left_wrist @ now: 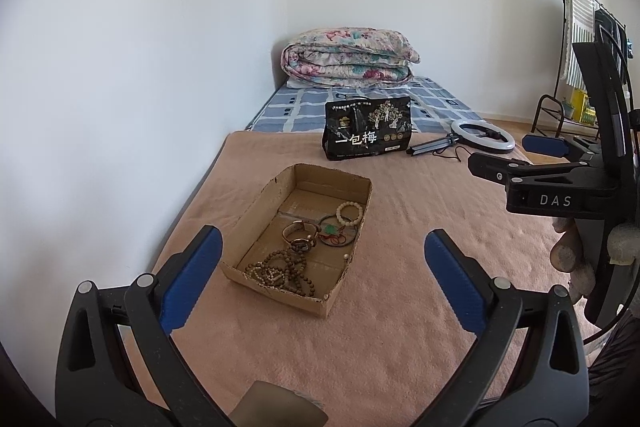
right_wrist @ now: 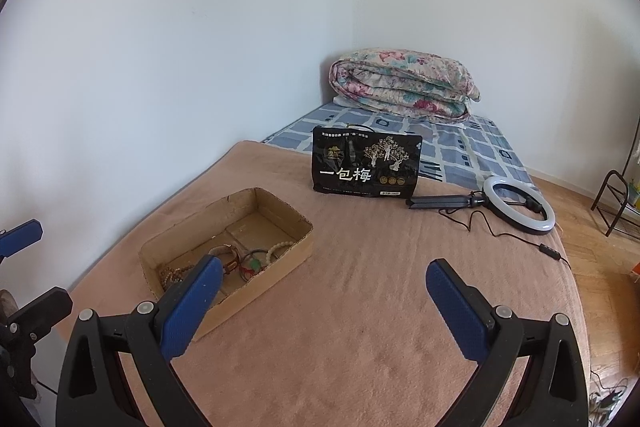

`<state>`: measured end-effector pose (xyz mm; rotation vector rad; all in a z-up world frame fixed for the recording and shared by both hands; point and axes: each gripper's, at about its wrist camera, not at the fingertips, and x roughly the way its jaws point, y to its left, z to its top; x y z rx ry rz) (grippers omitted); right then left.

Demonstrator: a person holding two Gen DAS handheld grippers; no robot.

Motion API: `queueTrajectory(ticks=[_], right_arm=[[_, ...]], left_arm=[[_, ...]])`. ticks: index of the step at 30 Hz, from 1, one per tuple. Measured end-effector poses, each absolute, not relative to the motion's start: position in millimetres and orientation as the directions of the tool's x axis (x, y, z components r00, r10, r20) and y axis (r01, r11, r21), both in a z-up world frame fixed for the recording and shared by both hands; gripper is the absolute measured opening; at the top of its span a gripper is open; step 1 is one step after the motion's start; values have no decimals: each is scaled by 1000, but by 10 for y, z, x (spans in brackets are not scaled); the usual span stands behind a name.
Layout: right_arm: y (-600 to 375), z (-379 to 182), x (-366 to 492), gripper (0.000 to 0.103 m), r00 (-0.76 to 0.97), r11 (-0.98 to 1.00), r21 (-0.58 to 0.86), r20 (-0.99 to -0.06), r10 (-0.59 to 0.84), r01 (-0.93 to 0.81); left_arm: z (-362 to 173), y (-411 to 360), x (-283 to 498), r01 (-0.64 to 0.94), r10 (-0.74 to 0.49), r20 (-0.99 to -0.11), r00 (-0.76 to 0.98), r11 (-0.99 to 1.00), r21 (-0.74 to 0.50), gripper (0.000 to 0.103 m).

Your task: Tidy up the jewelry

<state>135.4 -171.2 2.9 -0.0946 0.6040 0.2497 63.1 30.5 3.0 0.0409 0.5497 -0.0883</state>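
1. My left tool [left_wrist: 322, 281] hangs over the pink blanket [left_wrist: 400, 327] with its blue fingers spread wide. It holds nothing. My right tool [right_wrist: 320, 309] is spread wide and empty too.
2. The cardboard box [left_wrist: 276, 289] sits on the blanket, just past my left tool. All the jewelry is inside it.
3. At the near end lies a long string of brown beads [left_wrist: 280, 269] in a messy heap. If I pinch one loop, I think the whole heap may come up in a tangle.
4. Next to it is a watch [left_wrist: 298, 233] with a pale strap. It touches the beads, so it could get dragged along.
5. A dark ring with a green stone on red cord [left_wrist: 334, 233] lies further in. The thin cord could snag on a finger.
6. A cream bead bracelet [left_wrist: 349, 213] lies by the far right wall.
7. The box looks light with torn edges. A bump could slide or tip it.
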Motion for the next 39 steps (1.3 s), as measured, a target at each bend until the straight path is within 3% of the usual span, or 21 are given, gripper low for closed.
queueTrajectory(ticks=[39], right_arm=[[-1760,-7,1348,103,794,965,-21,-573,202,-261]], left_arm=[[-5,334,661,71,-58,-523,850,997,5,103]])
